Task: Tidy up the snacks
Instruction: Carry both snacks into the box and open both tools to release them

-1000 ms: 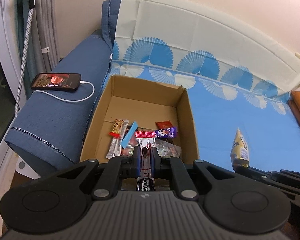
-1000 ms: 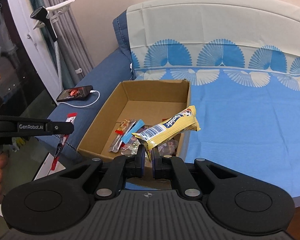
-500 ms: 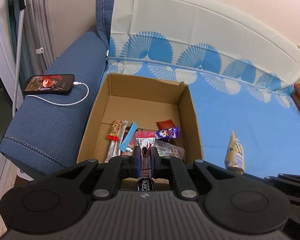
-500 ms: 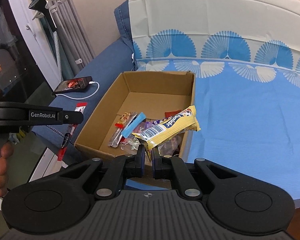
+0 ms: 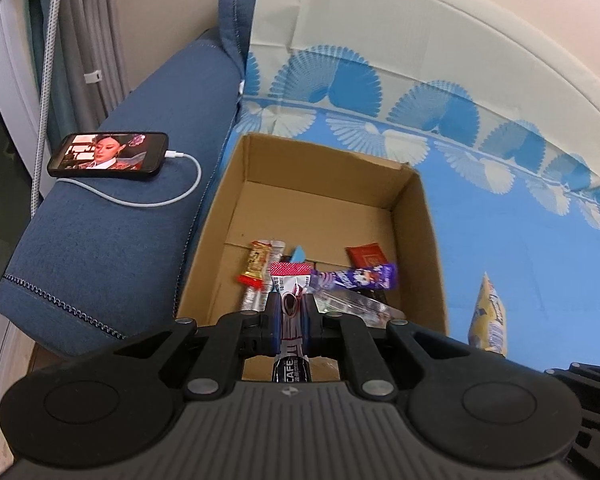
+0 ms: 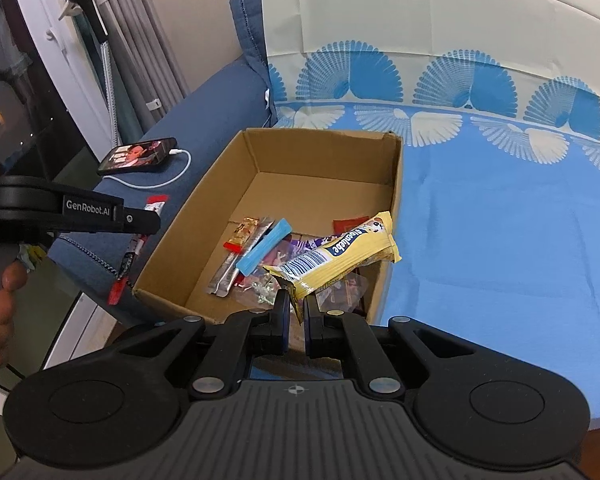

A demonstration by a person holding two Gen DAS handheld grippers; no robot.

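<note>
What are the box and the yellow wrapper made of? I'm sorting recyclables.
The box looks like plain brown corrugated cardboard, matte, with folded flaps. The yellow wrapper, held in the right gripper, looks like printed glossy plastic film, judging by its crimped end and sheen.

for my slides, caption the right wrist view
Right gripper holds a yellow snack bar over the cardboard box of snacks on a blue sofa.

The cardboard box [image 5: 416,216] [image 6: 392,184] on the sofa is viewed closely from above its near end by both wrist cameras.
</note>
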